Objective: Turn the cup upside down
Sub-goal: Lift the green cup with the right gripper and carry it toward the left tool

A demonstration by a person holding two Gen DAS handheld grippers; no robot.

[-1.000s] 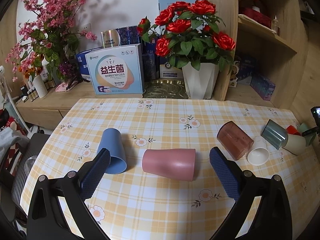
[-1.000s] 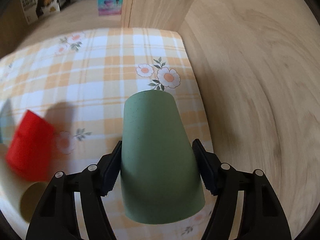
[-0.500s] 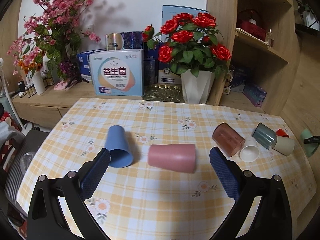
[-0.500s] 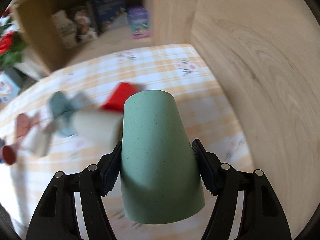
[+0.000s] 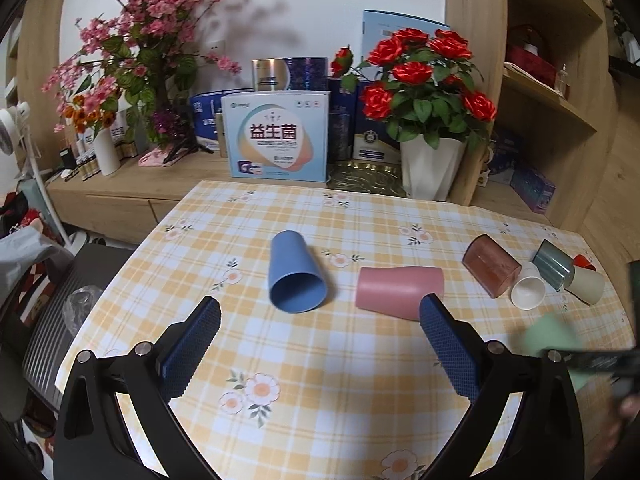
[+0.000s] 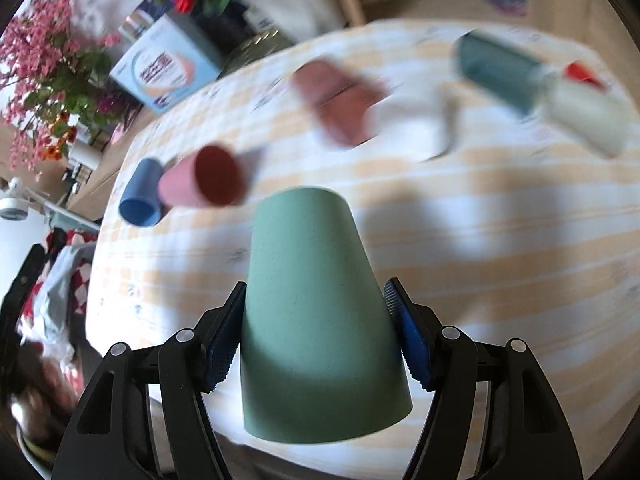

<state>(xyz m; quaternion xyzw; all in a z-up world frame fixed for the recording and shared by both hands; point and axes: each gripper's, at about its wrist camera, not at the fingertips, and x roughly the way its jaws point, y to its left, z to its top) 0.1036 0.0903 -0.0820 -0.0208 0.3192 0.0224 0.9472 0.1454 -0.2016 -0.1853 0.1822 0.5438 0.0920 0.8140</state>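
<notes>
My right gripper (image 6: pixel 314 320) is shut on a green cup (image 6: pixel 316 320), held above the checked table (image 6: pixel 500 240) with its closed base pointing away from the camera. The cup shows blurred at the right edge of the left wrist view (image 5: pixel 552 340). My left gripper (image 5: pixel 316 332) is open and empty above the table's near side. A blue cup (image 5: pixel 294 272) and a pink cup (image 5: pixel 398 290) lie on their sides just beyond its fingers.
A brown cup (image 5: pixel 490 264), a white cup (image 5: pixel 528 292), a grey-blue cup (image 5: pixel 552 264), a cream cup (image 5: pixel 584 284) and a red cup (image 5: pixel 584 261) lie clustered at the table's right. A rose pot (image 5: pixel 430 168) and boxes (image 5: pixel 278 136) stand behind.
My right gripper has swung left with the green cup, from the table's right edge toward its middle. My left gripper has pulled back and risen a little.
</notes>
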